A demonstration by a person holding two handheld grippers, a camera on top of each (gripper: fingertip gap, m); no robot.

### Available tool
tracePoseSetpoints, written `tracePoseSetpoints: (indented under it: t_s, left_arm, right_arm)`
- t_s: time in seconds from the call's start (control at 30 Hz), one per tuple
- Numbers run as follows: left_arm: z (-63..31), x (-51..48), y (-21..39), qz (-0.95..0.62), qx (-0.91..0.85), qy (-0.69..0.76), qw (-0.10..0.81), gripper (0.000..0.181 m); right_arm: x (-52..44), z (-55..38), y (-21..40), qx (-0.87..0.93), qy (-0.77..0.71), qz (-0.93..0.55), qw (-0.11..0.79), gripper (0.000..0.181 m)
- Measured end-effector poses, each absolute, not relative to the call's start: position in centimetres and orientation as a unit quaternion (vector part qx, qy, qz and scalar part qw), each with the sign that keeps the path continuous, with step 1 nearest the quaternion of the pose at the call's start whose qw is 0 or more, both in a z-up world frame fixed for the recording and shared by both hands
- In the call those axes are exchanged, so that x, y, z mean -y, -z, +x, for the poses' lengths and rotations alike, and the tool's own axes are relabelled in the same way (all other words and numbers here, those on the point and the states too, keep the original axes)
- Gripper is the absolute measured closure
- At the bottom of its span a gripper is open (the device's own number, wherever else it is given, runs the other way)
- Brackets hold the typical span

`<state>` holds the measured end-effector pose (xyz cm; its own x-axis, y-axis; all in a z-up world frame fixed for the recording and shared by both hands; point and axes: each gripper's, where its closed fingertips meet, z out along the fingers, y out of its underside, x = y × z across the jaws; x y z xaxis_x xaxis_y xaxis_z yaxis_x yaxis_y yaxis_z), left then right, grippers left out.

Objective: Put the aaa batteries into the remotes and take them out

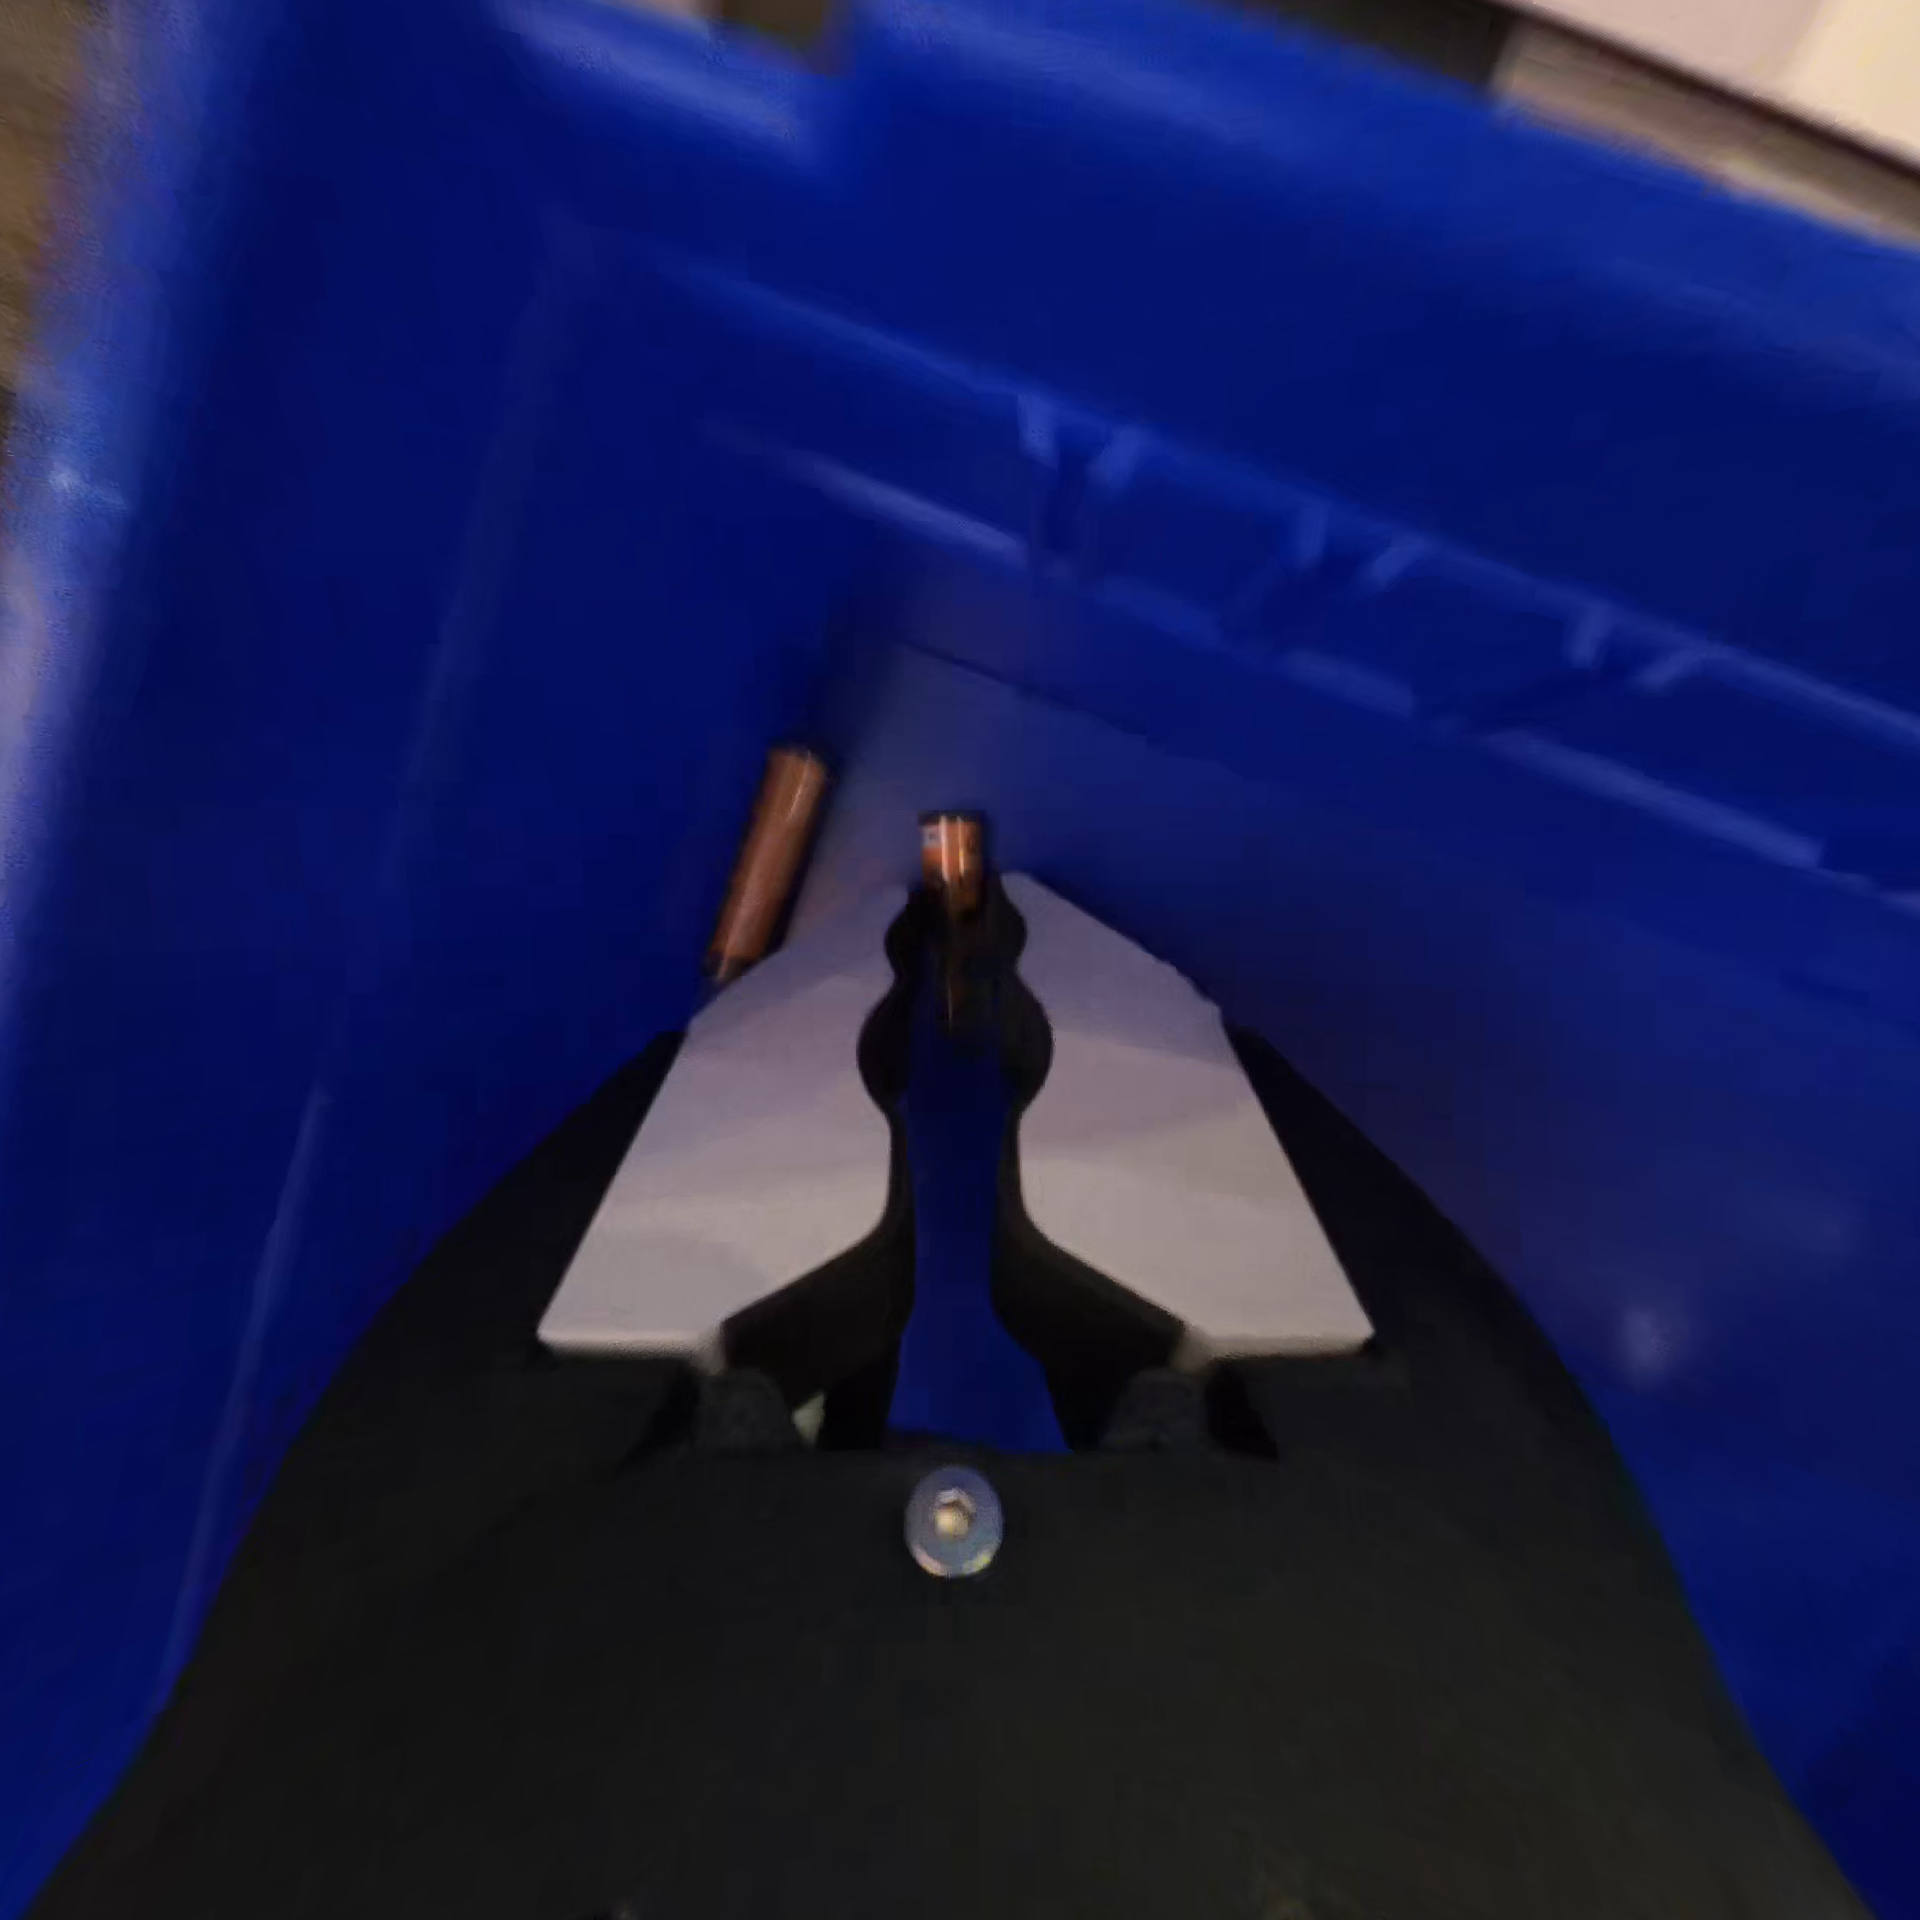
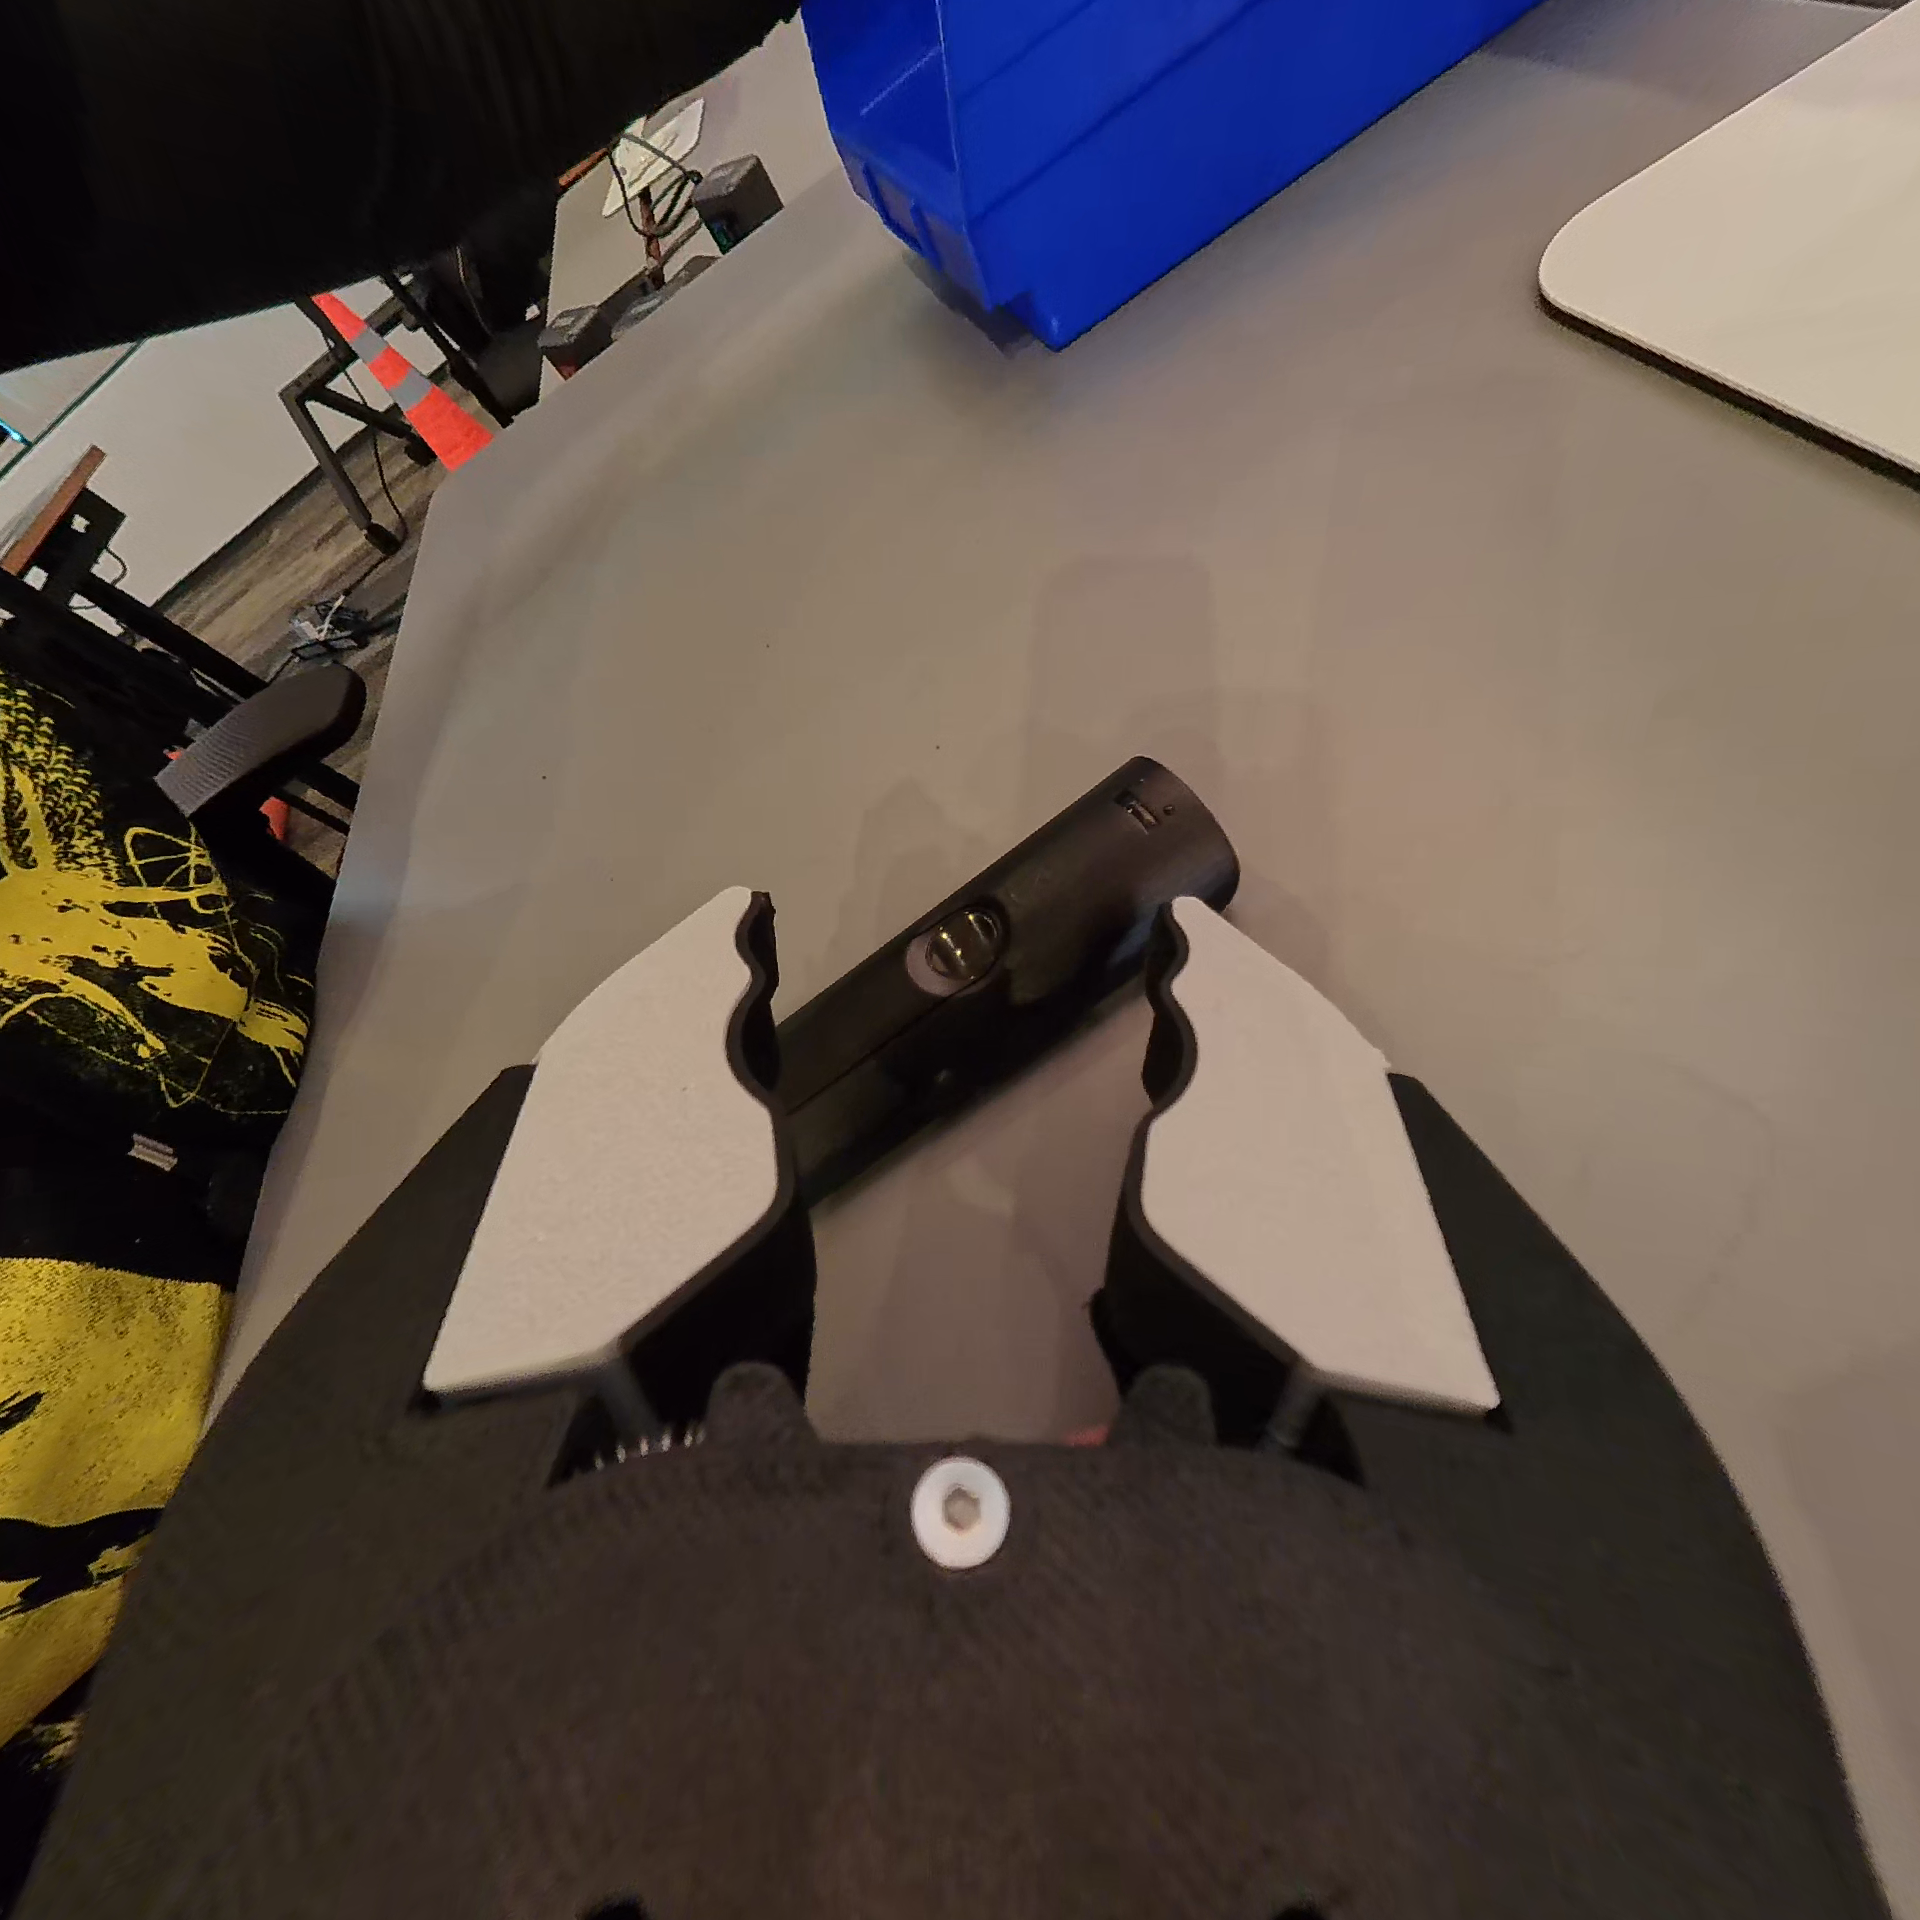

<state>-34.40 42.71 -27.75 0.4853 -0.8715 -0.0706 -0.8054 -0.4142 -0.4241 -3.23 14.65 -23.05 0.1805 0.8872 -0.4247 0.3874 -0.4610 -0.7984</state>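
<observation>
In the left wrist view my left gripper (image 1: 953,904) is inside a blue plastic bin (image 1: 1351,520), shut on a copper and black AAA battery (image 1: 951,847) that sticks out past the fingertips. A second copper battery (image 1: 774,857) lies against the bin's left wall. The view is blurred. In the right wrist view my right gripper (image 2: 966,914) is open over a black remote (image 2: 1039,935) that lies diagonally on the grey table (image 2: 1351,675). The remote passes between the fingers, with a round metal contact showing in it. I cannot tell whether the fingers touch it.
The blue bin (image 2: 1091,135) also shows at the far end of the table in the right wrist view. A white mat (image 2: 1766,229) lies at the far right. The table's left edge drops to a floor with a chair, an orange cone (image 2: 405,379) and a person's yellow and black clothing (image 2: 94,1039). Across from one pair of fingers to the other is roughly 45 cm.
</observation>
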Motion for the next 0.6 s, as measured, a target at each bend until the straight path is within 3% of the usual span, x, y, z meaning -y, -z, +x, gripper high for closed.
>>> tracePoseSetpoints:
  t_s: [0.1, 0.23, 0.3, 0.5, 0.6]
  left_arm:
    - [-34.5, -41.7, 27.6, -0.814, -0.539, 0.039, 0.213, 0.169]
    - [-35.2, -41.5, 27.1, -0.818, -0.541, -0.002, 0.193, 0.137]
    - [-34.0, -41.2, 27.6, -0.826, -0.535, 0.038, 0.174, 0.169]
    - [-34.6, -40.1, 26.4, -0.82, -0.544, 0.0, 0.177, 0.17]
    - [-34.6, -38.0, 21.7, -0.822, -0.526, -0.01, 0.218, 0.17]
  right_arm:
    - [-14.6, -3.3, 23.1, 0.445, -0.461, -0.719, 0.27, 0.113]
    - [-14.5, -3.3, 23.1, 0.446, -0.461, -0.719, 0.268, 0.113]
    - [-14.5, -3.3, 23.1, 0.445, -0.462, -0.719, 0.267, 0.113]
    - [-14.7, -3.1, 22.7, 0.434, -0.477, -0.715, 0.271, 0.113]
    - [-14.8, -3.0, 22.4, 0.427, -0.485, -0.712, 0.276, 0.113]
